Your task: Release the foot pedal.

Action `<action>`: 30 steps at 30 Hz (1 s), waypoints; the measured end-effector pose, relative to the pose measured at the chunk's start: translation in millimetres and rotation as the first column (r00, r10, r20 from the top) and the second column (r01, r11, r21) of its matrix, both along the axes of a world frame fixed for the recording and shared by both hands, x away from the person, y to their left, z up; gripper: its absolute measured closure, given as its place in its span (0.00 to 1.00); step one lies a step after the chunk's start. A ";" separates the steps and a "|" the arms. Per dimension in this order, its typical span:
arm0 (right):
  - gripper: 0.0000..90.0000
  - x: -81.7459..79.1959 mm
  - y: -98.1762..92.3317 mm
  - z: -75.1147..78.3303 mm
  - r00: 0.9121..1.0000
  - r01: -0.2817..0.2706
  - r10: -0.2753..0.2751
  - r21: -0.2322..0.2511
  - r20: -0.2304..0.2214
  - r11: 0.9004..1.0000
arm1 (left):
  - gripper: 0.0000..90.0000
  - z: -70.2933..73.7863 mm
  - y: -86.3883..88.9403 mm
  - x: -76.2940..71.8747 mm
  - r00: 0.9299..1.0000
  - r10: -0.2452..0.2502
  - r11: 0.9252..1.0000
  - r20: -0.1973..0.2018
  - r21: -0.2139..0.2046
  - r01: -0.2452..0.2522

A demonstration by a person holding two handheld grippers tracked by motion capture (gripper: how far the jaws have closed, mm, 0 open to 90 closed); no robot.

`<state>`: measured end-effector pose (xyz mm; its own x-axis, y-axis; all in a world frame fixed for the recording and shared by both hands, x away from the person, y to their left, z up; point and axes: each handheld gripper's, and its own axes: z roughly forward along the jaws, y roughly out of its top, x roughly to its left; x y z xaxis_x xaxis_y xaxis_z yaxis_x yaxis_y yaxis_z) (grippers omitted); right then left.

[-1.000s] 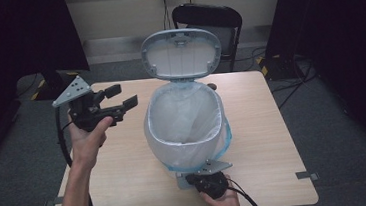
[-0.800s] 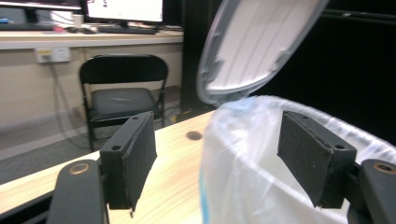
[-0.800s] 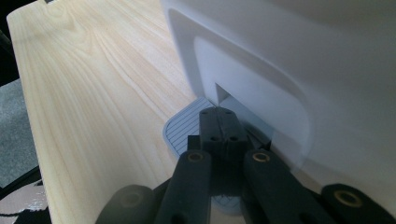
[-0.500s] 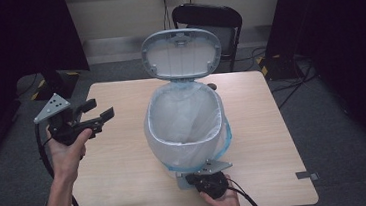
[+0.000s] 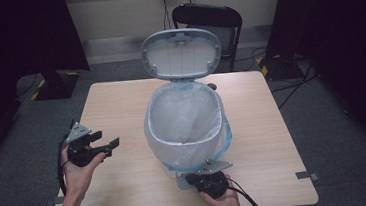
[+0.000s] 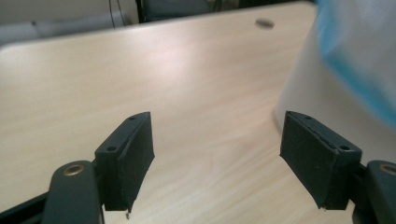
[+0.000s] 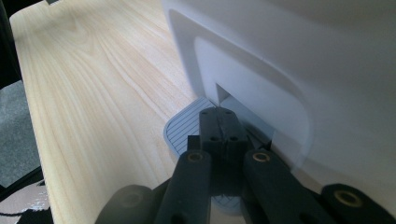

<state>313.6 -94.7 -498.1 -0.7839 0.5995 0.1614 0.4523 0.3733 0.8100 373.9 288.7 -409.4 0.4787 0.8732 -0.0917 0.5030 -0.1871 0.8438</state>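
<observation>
Nearest us, the right claw (image 7: 219, 128) is pressing clenched on the pedal (image 7: 184, 128), keeping the lid (image 5: 181, 53) standing open. The left claw (image 5: 105, 144) is hovering released over the counter (image 5: 116, 104), left of the bin (image 5: 185, 128). Liner's in; next, I'd guess, easing off the pedal.

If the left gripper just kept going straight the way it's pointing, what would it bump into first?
Probably the bin. The left gripper is open and points across the table toward it; in its own view the bin's bagged side sits just beyond the right-hand jaw. It might only graze it, since depth is unclear.
</observation>
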 end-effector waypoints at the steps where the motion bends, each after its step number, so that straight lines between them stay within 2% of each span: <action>1: 1.00 0.0 0.0 0.0 1.000 0.000 0.000 0.000 0.000 1.000 | 0.27 0.0 0.0 0.0 1.000 0.000 1.000 0.000 0.000 0.000; 5: 1.00 0.1 -0.2 0.0 1.000 -0.004 0.004 0.000 0.000 1.000 | 0.26 -32.2 -1.9 -2.6 0.995 -0.002 0.999 -0.097 0.044 0.006; 7: 1.00 0.2 -0.3 0.1 1.000 -0.005 0.005 0.000 0.001 1.000 | 0.26 -37.8 -0.7 -5.0 0.995 0.004 0.999 -0.103 0.039 0.000; 9: 1.00 0.1 -0.3 0.1 1.000 -0.005 0.005 0.000 0.001 1.000 | 0.26 -45.4 1.4 -7.0 0.991 0.011 0.999 -0.132 0.046 -0.005; 13: 0.98 -0.6 0.0 0.2 1.000 -0.012 0.012 -0.001 0.010 1.000 | 0.26 -60.3 1.8 -11.2 0.986 0.026 0.999 -0.162 0.035 -0.021; 14: 0.96 -2.3 0.9 0.4 0.999 -0.018 0.018 -0.007 0.027 1.000 | 0.26 -66.7 0.1 -13.7 0.988 0.018 0.999 -0.153 0.053 -0.010; 15: 0.96 -2.3 0.9 0.4 0.999 -0.018 0.018 -0.007 0.027 1.000 | 0.25 -66.7 0.1 -13.7 0.988 0.018 0.999 -0.153 0.053 -0.010; 16: 0.96 -2.8 1.2 0.5 0.999 -0.016 0.016 -0.009 0.028 1.000 | 0.25 -70.2 -0.9 -14.4 0.986 -0.011 0.999 -0.165 0.030 0.016; 17: 0.96 -2.9 1.0 0.6 1.000 -0.014 0.014 -0.007 0.026 1.000 | 0.25 -71.4 -2.7 -15.1 0.984 -0.008 0.999 -0.176 0.043 0.016; 18: 0.96 -3.0 0.5 0.7 1.000 -0.014 0.014 -0.002 0.024 1.000 | 0.25 -71.5 -5.4 -16.6 0.986 0.003 0.996 -0.165 0.090 0.012; 20: 0.95 -3.5 0.5 0.7 1.000 -0.016 0.016 0.003 0.026 1.000 | 0.25 -72.8 -8.5 -17.6 0.986 -0.018 0.994 -0.166 0.100 0.035; 23: 0.95 -4.7 -1.5 1.4 0.999 -0.020 0.019 0.028 0.034 0.999 | 0.26 -77.3 -8.6 -19.0 0.986 0.006 0.994 -0.167 0.108 0.013; 24: 0.95 -4.7 -2.2 1.9 0.999 -0.020 0.018 0.035 0.037 0.999 | 0.26 -79.5 -10.0 -19.2 0.985 0.025 0.988 -0.173 0.154 0.002; 25: 0.95 -4.8 -3.3 3.5 0.999 -0.019 0.017 0.047 0.040 0.999 | 0.26 -80.6 -10.4 -19.2 0.985 0.027 0.985 -0.172 0.174 0.003; 27: 0.95 -5.0 -4.2 6.2 0.999 -0.020 0.017 0.058 0.048 0.998 | 0.25 -84.9 -9.9 -19.6 0.984 0.025 0.988 -0.178 0.155 0.003; 28: 0.95 -5.1 -4.8 7.9 0.998 -0.022 0.019 0.064 0.055 0.998 | 0.24 -86.4 -9.9 -20.8 0.986 0.023 0.986 -0.162 0.170 0.005; 30: 0.93 -4.7 -6.4 11.1 0.998 -0.012 0.009 0.052 0.057 0.999 | 0.24 -88.2 -10.2 -21.9 0.989 0.032 0.986 -0.146 0.164 -0.007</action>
